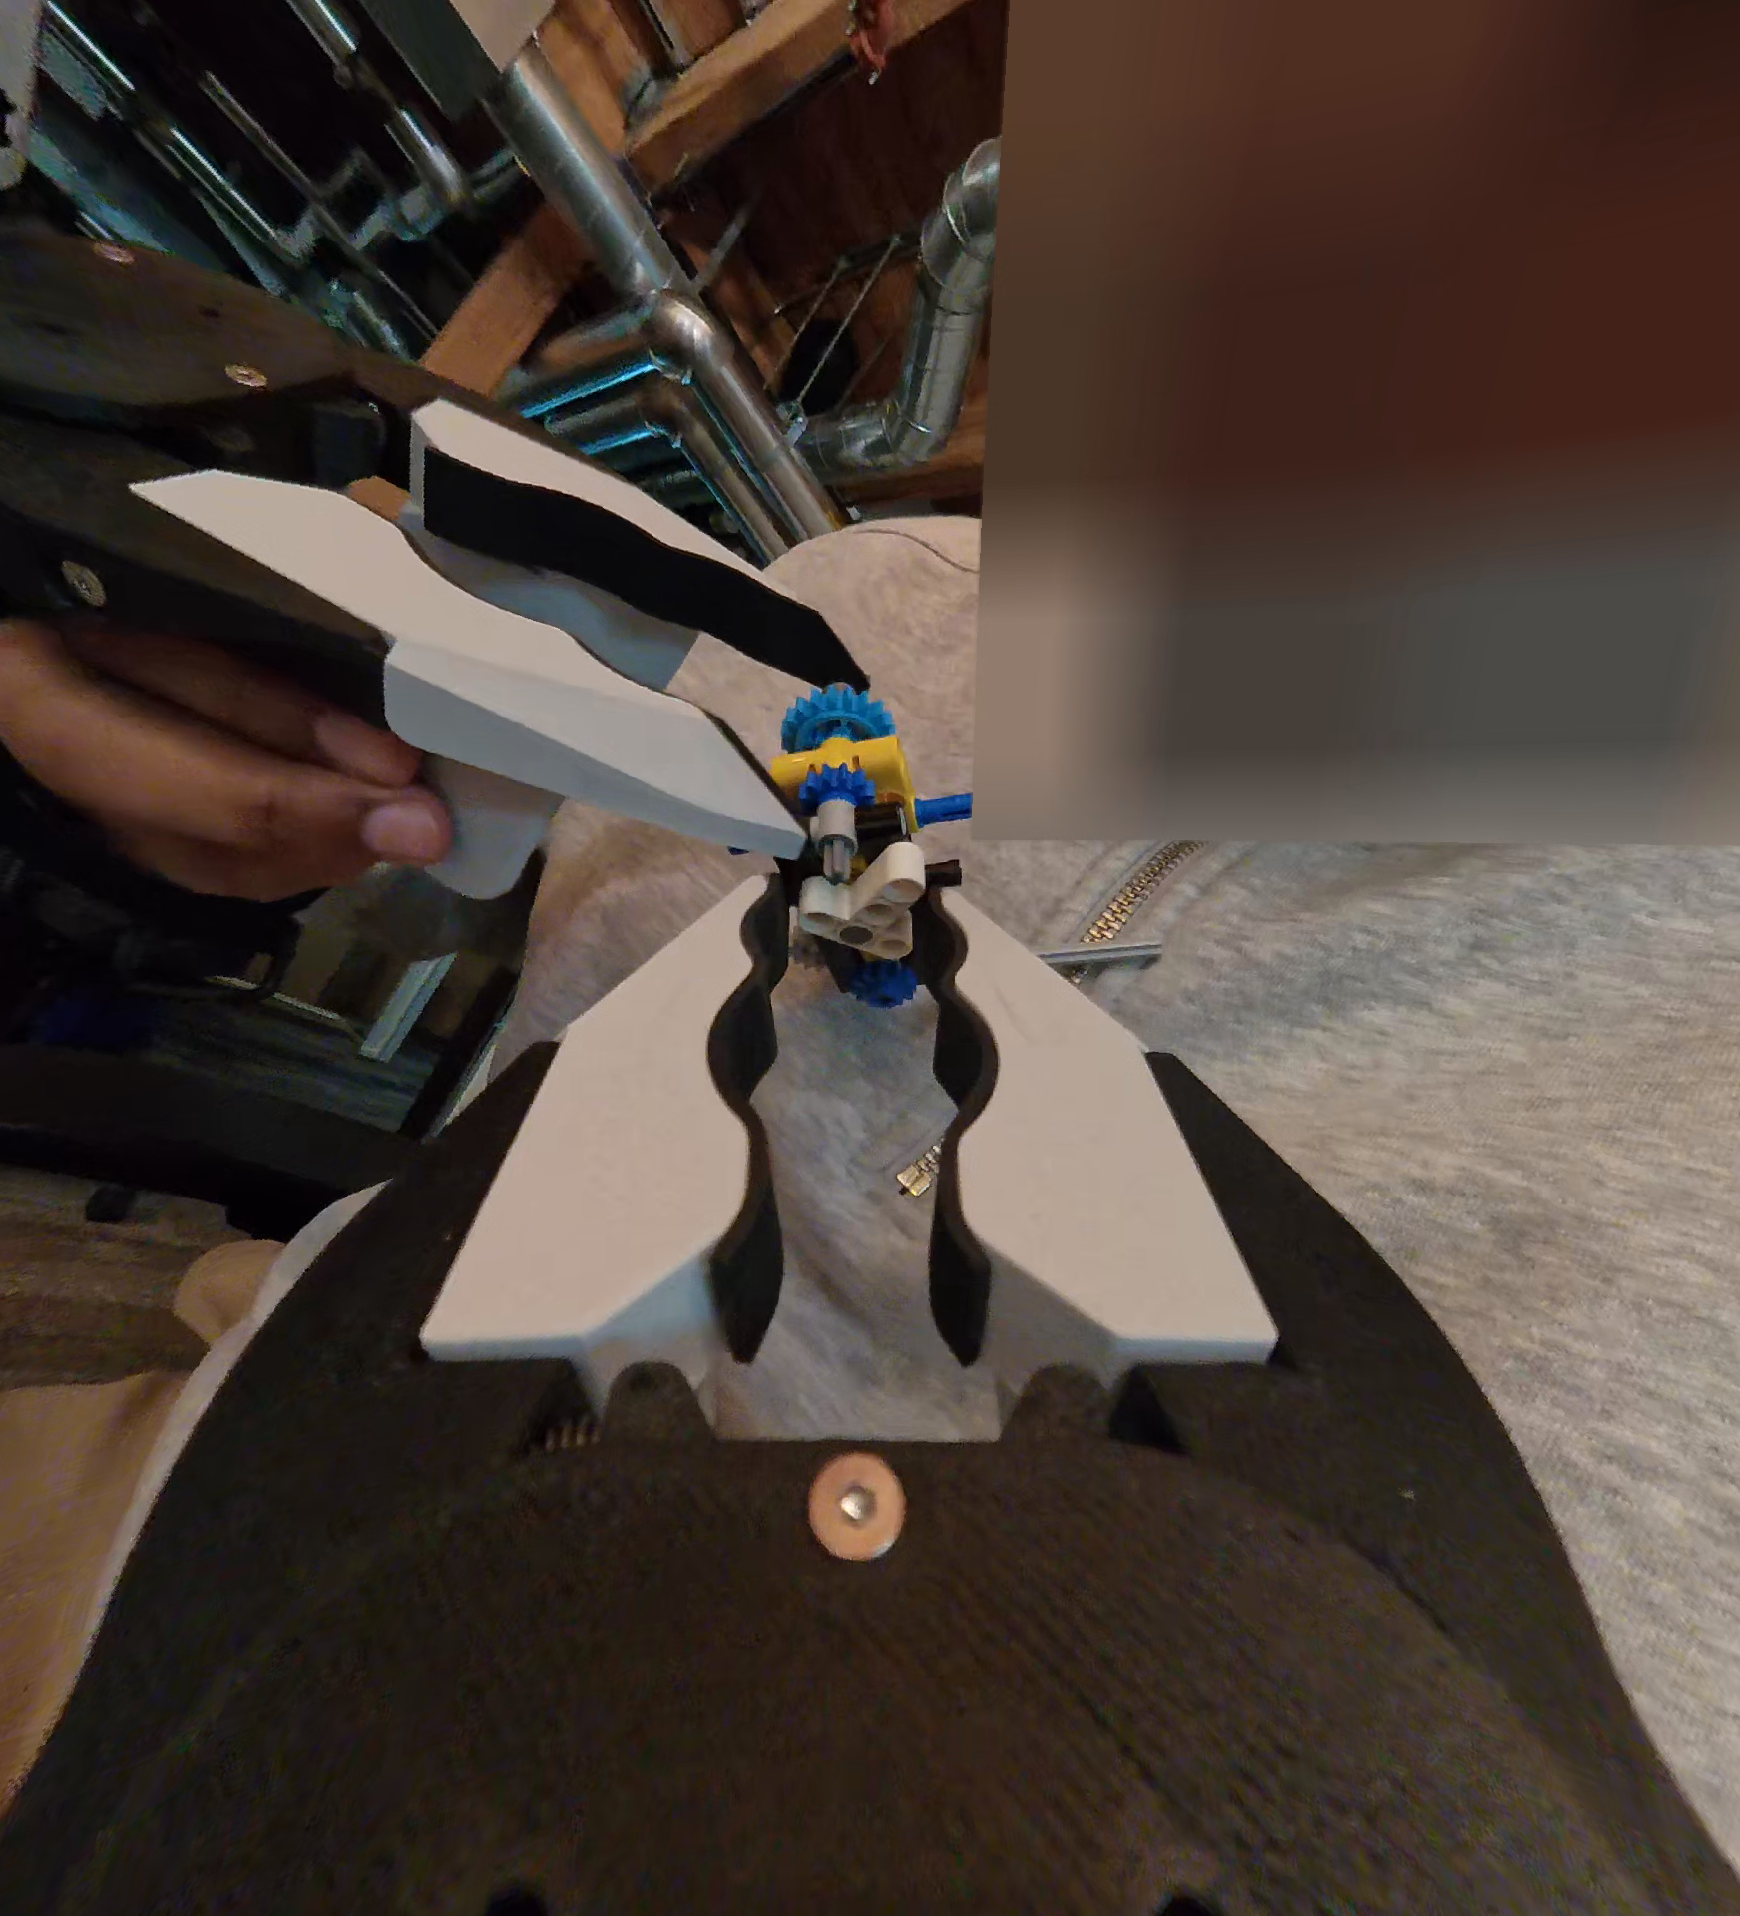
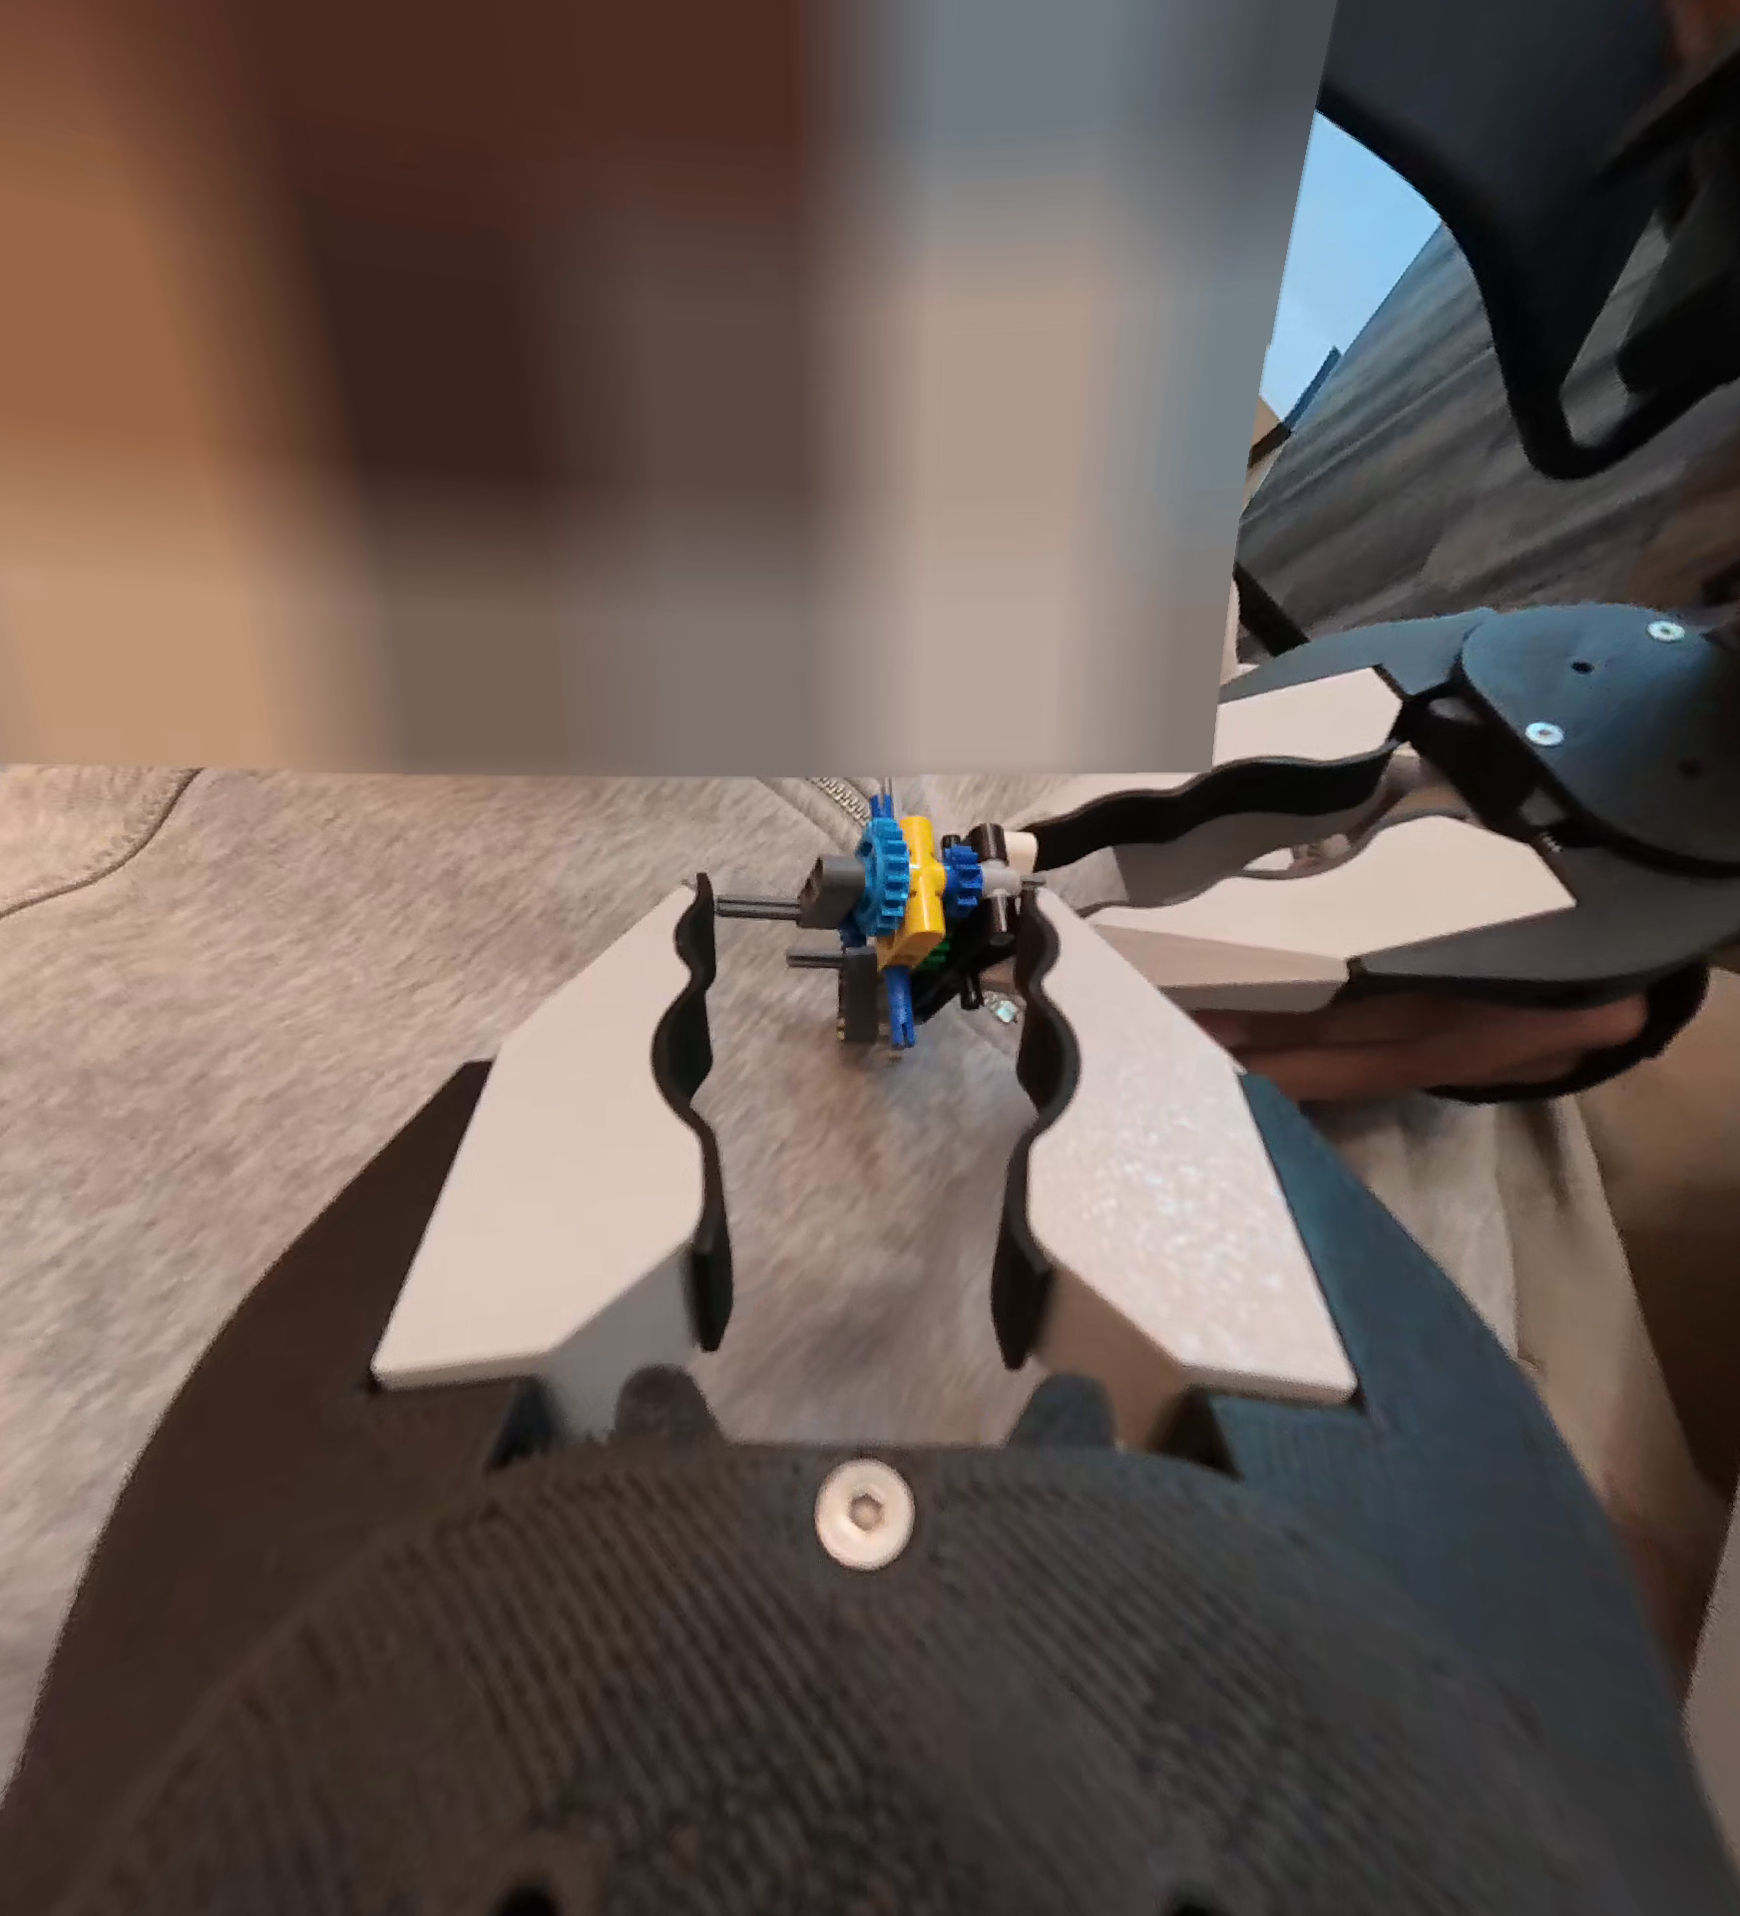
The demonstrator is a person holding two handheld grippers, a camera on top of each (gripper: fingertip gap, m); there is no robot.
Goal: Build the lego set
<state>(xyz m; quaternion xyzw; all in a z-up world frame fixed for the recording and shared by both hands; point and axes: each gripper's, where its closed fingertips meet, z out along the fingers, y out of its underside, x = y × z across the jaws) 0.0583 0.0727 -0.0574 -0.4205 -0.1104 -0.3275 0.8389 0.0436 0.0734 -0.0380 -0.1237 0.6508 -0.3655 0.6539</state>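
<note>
A small lego assembly (image 1: pixel 850 819) of a yellow block, blue gears, a white beam and black parts hangs in the air between both grippers. My left gripper (image 1: pixel 856 897) is shut on its lower end, at the white beam and black parts. My right gripper (image 1: pixel 822 762) comes in from the left and spans the upper part. In the right wrist view the assembly (image 2: pixel 907 902) sits between my right gripper's (image 2: pixel 866 907) tips. A thin dark axle touches the left fingertip (image 2: pixel 702 912) and the right fingertip (image 2: pixel 1032 923) touches the white and black end. The left gripper (image 2: pixel 1037 861) reaches in from the right.
A person's grey zip hoodie (image 1: pixel 1415 1089) fills the space right behind the assembly. A hand (image 1: pixel 223 767) holds the right gripper's handle. Metal ducts and wooden beams (image 1: pixel 679 311) are overhead. A dark chair (image 2: pixel 1623 259) is at the upper right.
</note>
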